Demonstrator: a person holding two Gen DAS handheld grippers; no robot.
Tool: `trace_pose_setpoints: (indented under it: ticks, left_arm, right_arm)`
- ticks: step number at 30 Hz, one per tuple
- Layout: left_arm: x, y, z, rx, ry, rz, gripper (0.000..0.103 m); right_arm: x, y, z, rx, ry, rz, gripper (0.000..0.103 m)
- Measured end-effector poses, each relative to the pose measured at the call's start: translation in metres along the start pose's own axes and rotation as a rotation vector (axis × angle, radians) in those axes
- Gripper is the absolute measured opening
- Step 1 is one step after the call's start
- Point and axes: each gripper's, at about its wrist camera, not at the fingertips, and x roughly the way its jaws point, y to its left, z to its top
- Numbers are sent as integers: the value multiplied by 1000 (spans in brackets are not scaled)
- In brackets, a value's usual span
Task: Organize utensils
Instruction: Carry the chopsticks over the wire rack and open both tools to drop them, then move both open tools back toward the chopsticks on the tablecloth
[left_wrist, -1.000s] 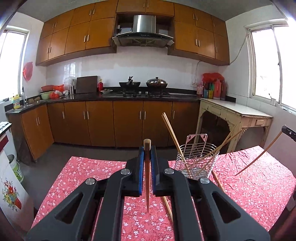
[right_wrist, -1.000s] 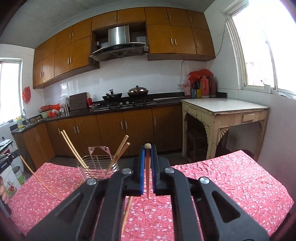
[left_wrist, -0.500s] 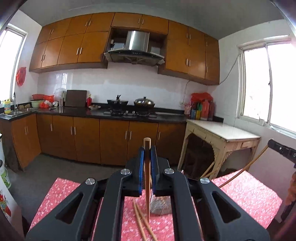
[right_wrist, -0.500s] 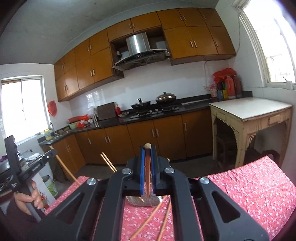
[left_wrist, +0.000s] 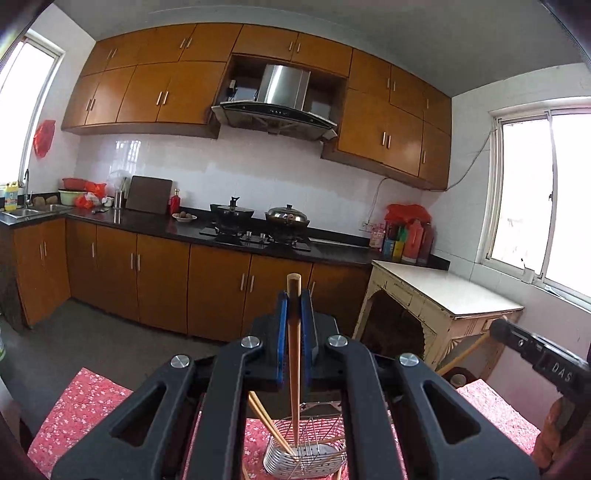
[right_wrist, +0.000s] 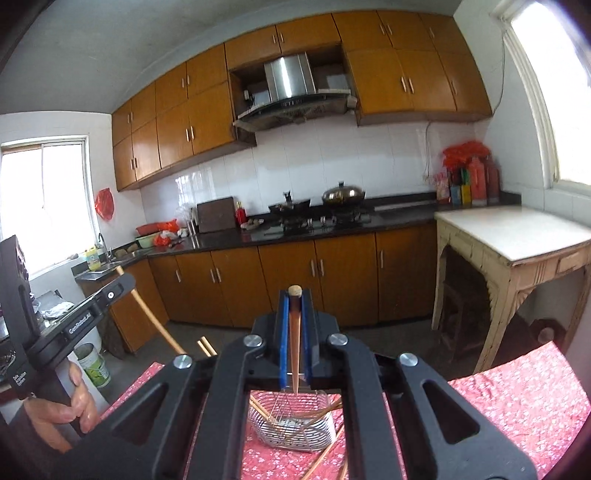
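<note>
Gripping one chopstick (left_wrist: 294, 354) each, the left tongs (left_wrist: 294, 306) and right tongs (right_wrist: 294, 306) are hanging above the wire basket (right_wrist: 291, 424) on the near table (right_wrist: 517, 398). Judged step: dropping them in; next calls for lowering tips inside, then releasing.

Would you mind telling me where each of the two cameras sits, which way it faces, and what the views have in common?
Left wrist: sits on the left gripper, shut on a chopstick, facing the kitchen counter above the wire basket; the right gripper enters at the right edge.
Right wrist: sits on the right gripper, shut on its own chopstick, facing the same way; the left gripper and the hand holding it show at left.
Shared: basket, stove, range hood, pale side table, red floral cloth.
</note>
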Motion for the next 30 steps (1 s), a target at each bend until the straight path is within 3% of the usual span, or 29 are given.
trace_pose_setpoints:
  ticks: [19,21,22,23,24,26,30]
  left_arm:
    - [48,3,-26,22,97,42,7]
    - [47,3,-26,26,98,50,8]
    - [46,4,-25,30,96,49,8]
    - [46,4,-24,33,95,51,12]
    - [43,6,-23,36,89,59,23]
    - [37,11,-20,26,76,81,45]
    - [25,20,-15,17,62,99,46]
  right_arm:
    - [77,-7,-31,-18,136,-24,8]
    - [82,-8,-36,-21,144,-49,10]
    - [83,-10,-37,-17,146,-51,16]
    - [81,-13,-39,-9,141,-55,20]
    - [79,-15,-39,-4,133,-63,28]
    - [73,-21,-40,4,119,-77,31]
    - [55,-32,-40,15,86,-113,38]
